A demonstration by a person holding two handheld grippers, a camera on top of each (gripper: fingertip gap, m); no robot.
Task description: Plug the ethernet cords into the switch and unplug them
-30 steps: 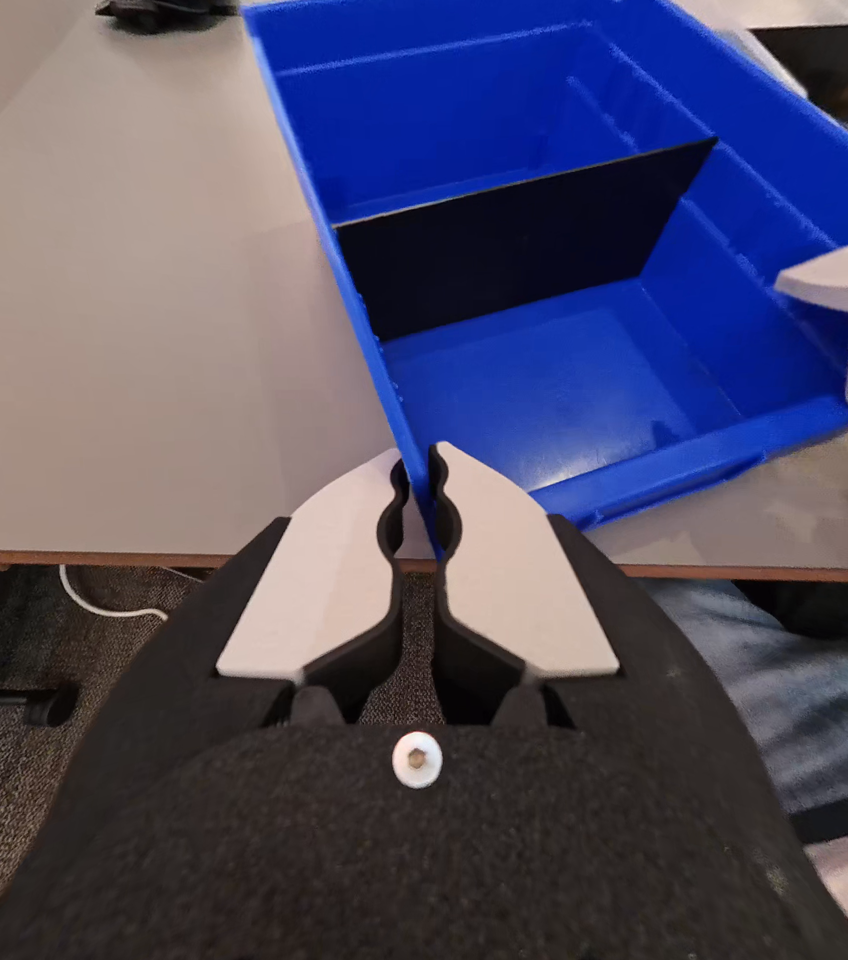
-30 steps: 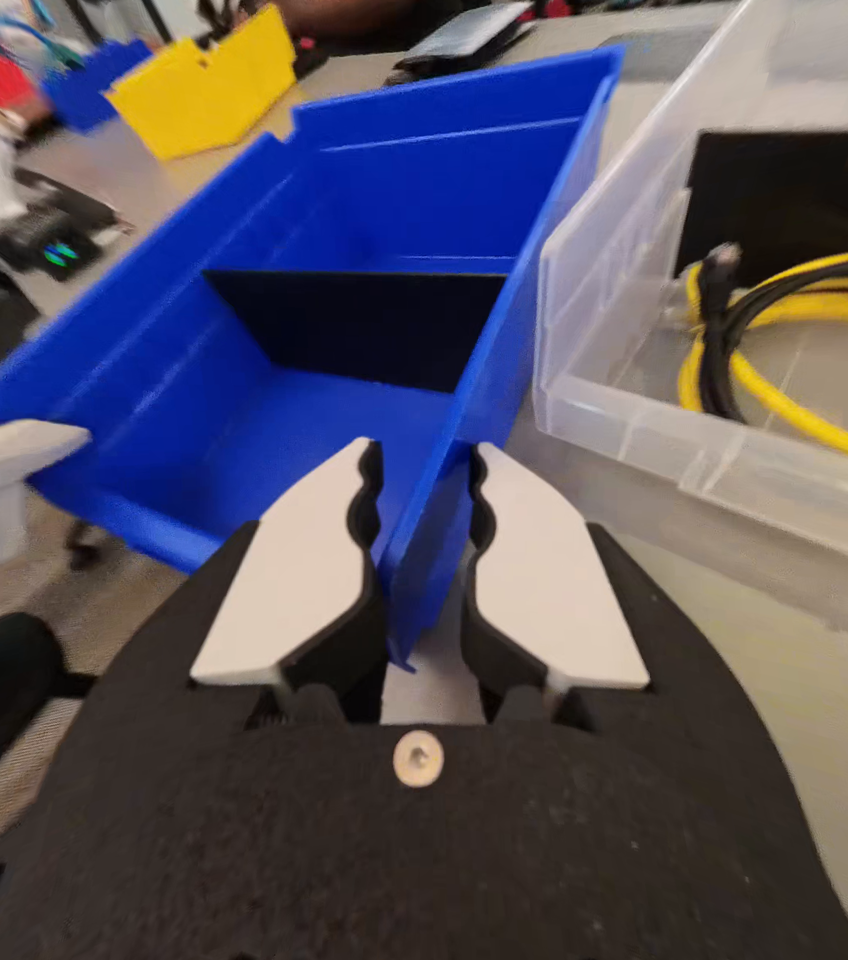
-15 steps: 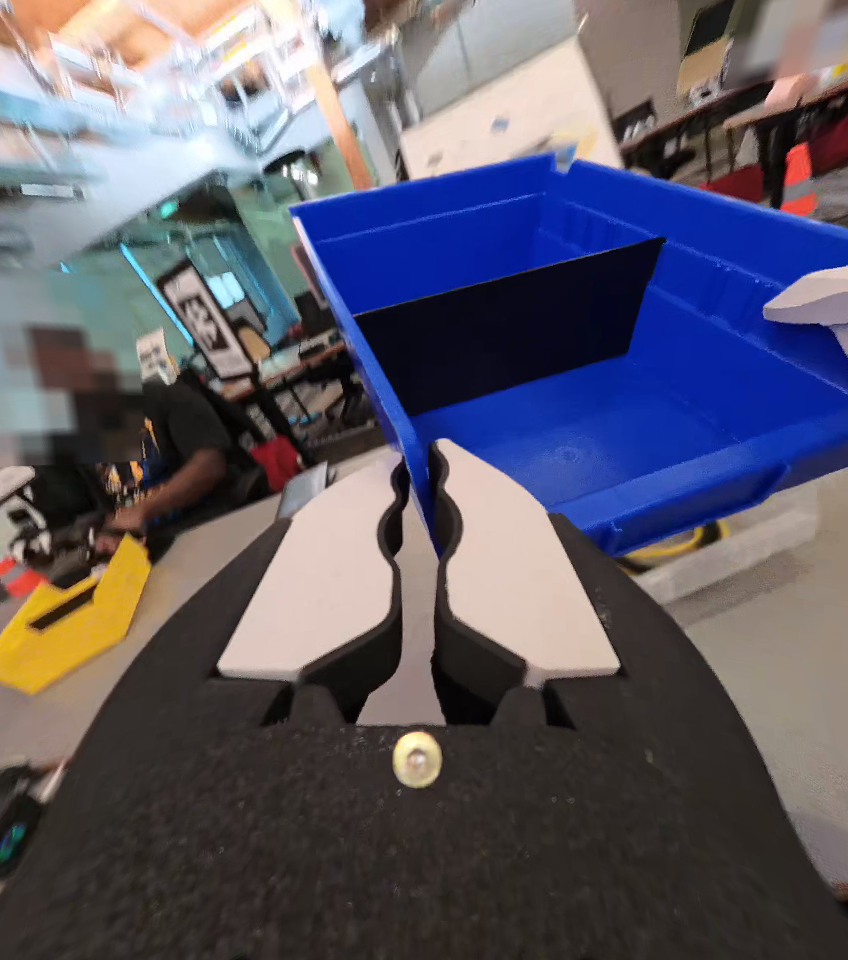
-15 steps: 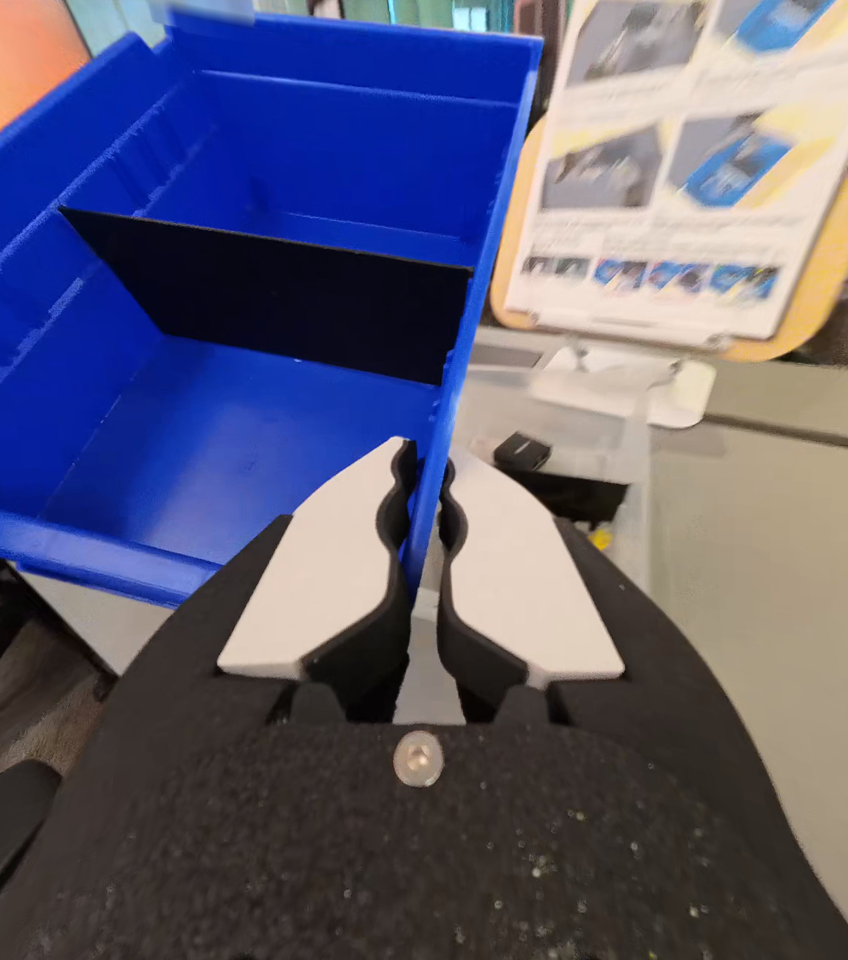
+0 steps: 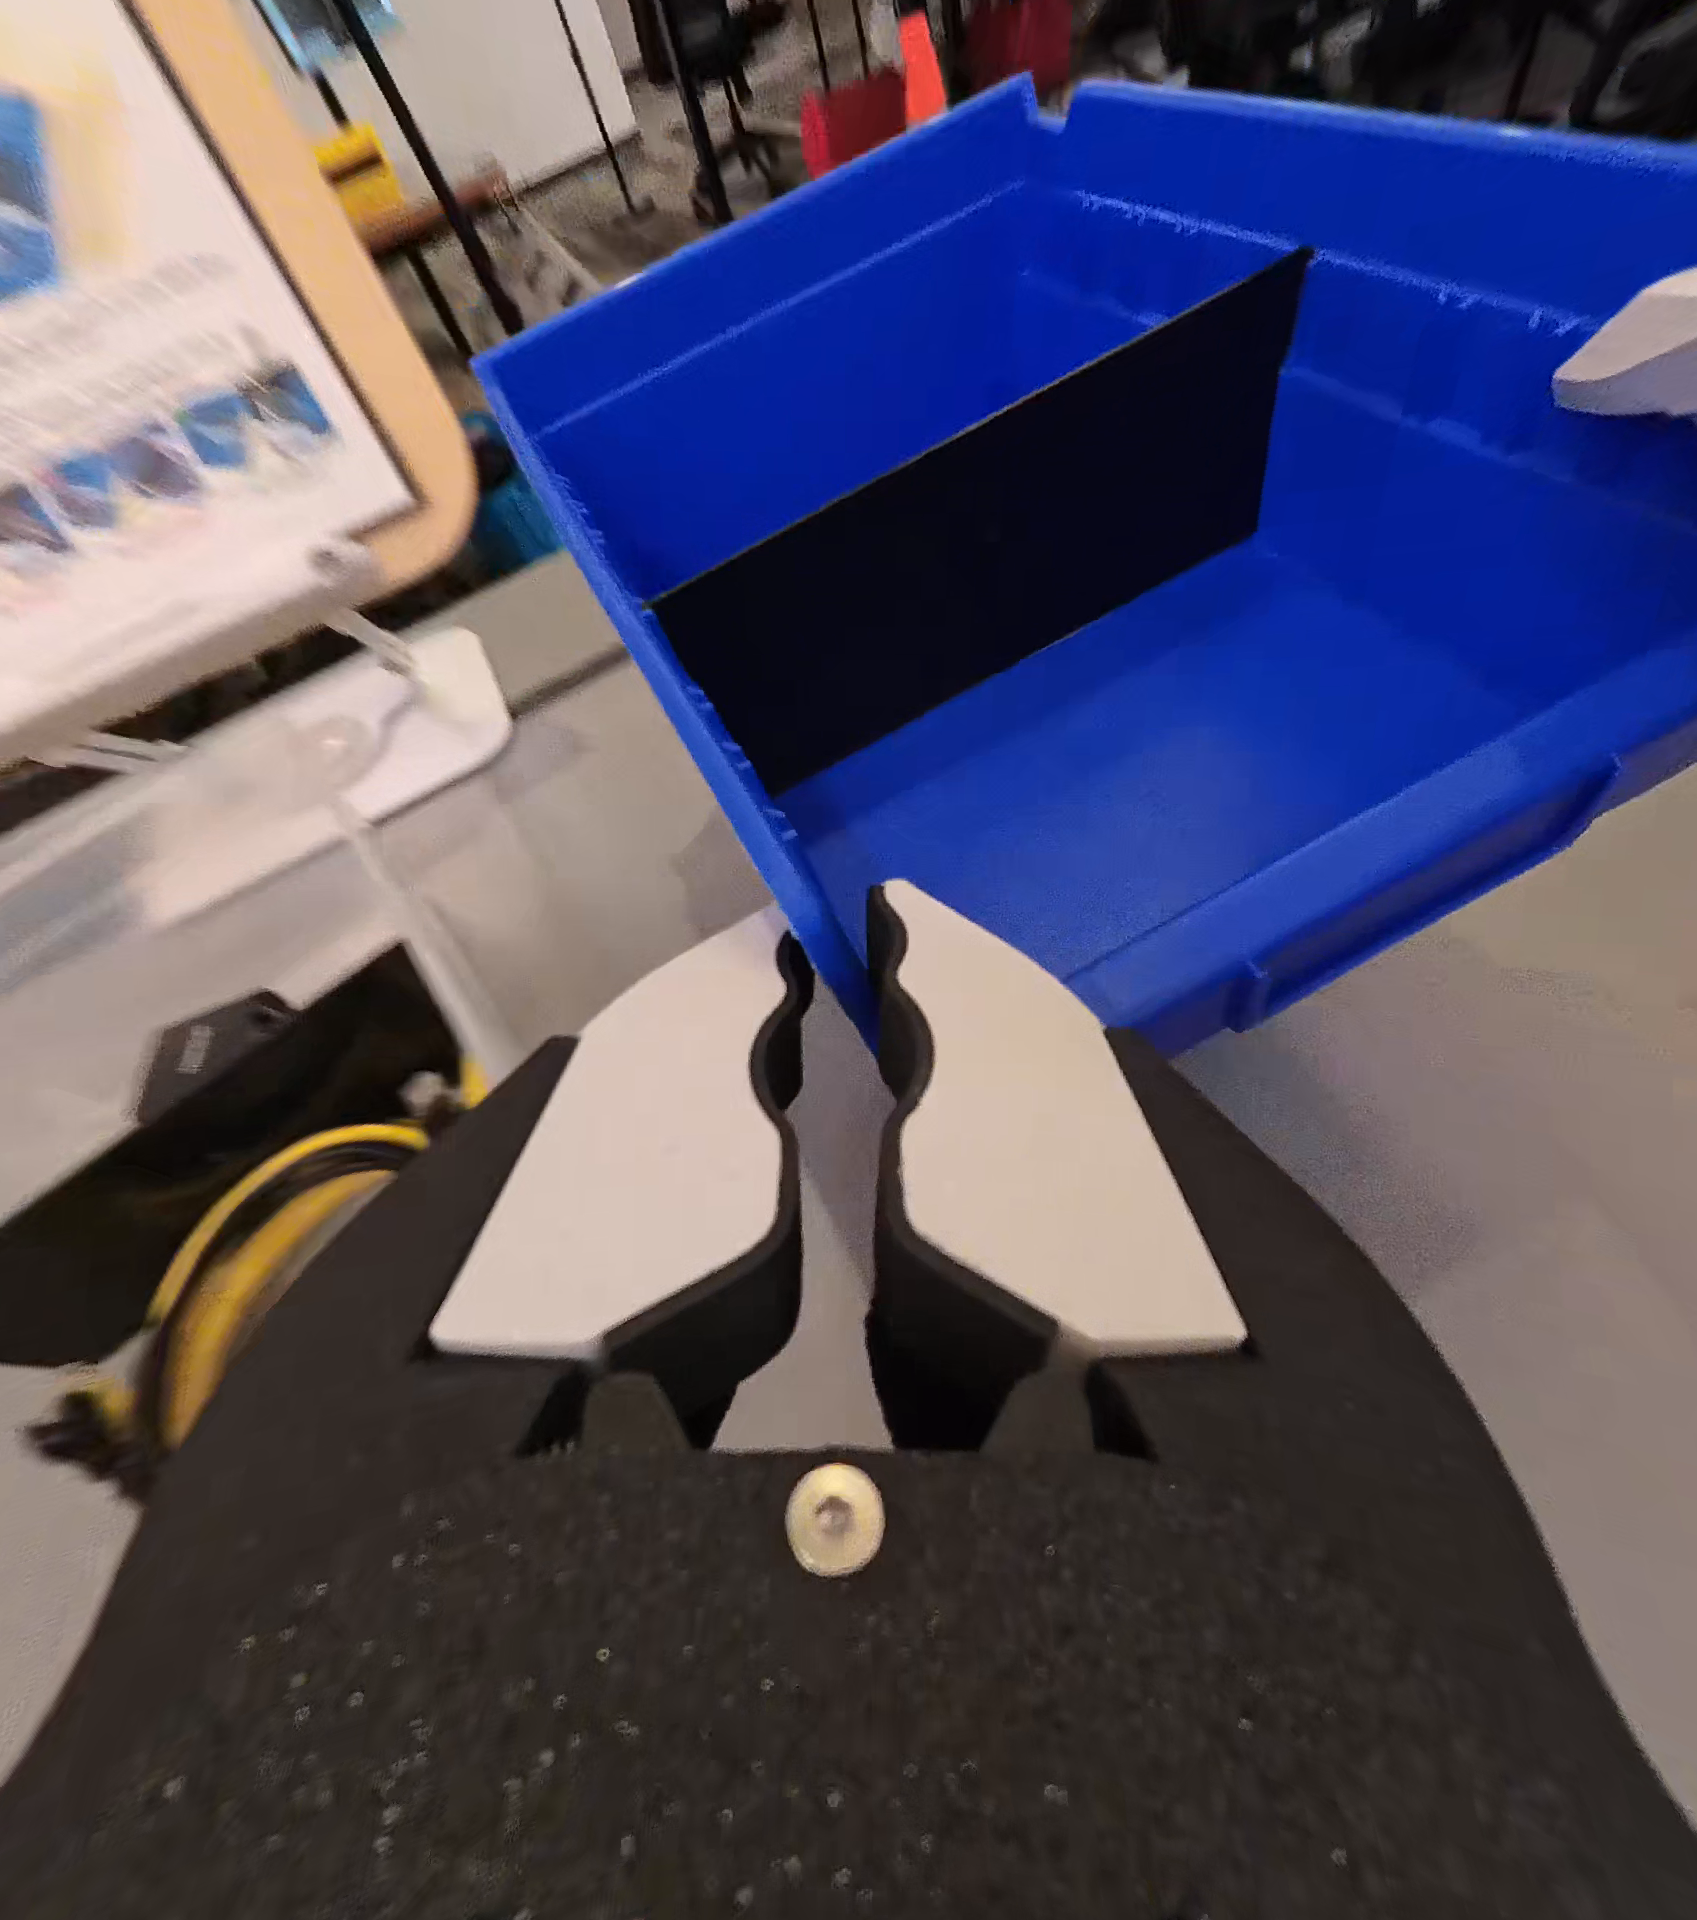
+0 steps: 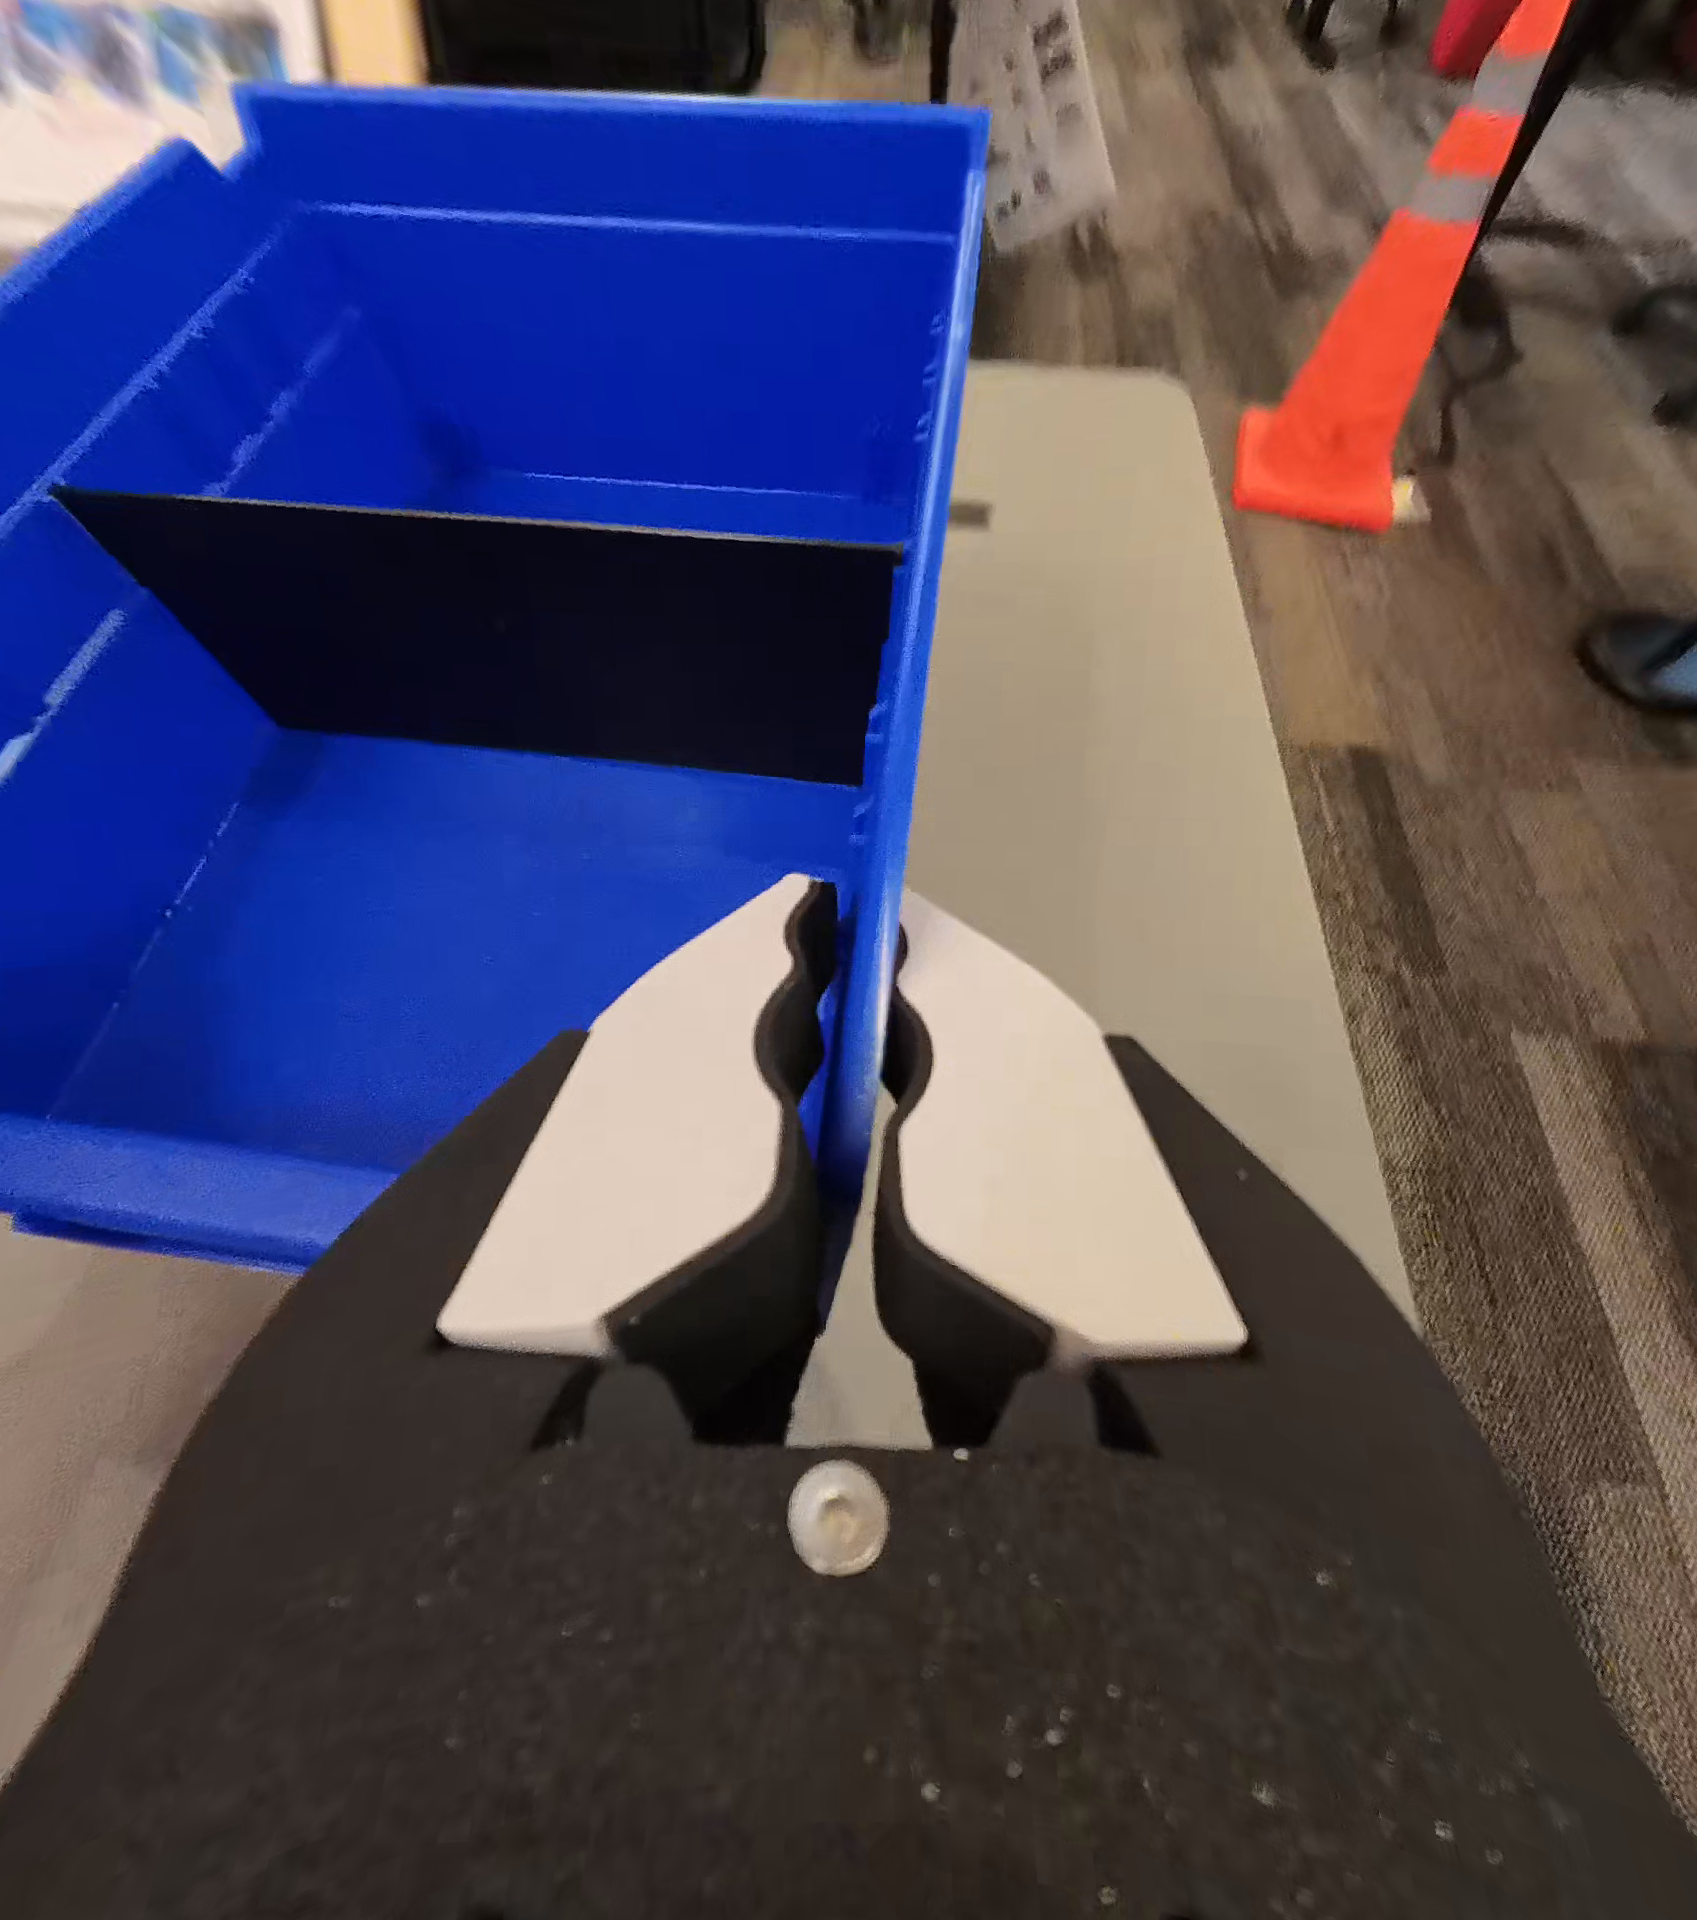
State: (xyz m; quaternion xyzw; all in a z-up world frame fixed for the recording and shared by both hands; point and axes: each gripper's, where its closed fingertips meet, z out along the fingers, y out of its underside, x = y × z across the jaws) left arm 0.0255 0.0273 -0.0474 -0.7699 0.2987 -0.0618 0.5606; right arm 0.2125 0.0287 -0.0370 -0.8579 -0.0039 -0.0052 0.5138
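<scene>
A blue bin (image 5: 1187,727) with a black divider (image 5: 979,520) hangs tilted between my two grippers above the grey table (image 5: 1446,1195). My left gripper (image 5: 839,966) is shut on the bin's left wall near its front corner. My right gripper (image 6: 865,935) is shut on the bin's (image 6: 408,883) right wall, and it also shows in the left wrist view (image 5: 1696,353). The bin holds nothing. Yellow and black ethernet cords (image 5: 283,1174) and a small black device (image 5: 210,1049) lie in a clear plastic box (image 5: 200,831) at my left.
A poster board (image 5: 96,364) on a white stand is behind the clear box. The table's right edge (image 6: 1270,831) drops to a wood-pattern floor. An orange cone (image 6: 1395,312) and a black pole base (image 6: 1665,665) stand there.
A second ago my right jaws stood open around the bin's wall; they closed on it. Both grippers then lifted the bin off the table and swung it to the right.
</scene>
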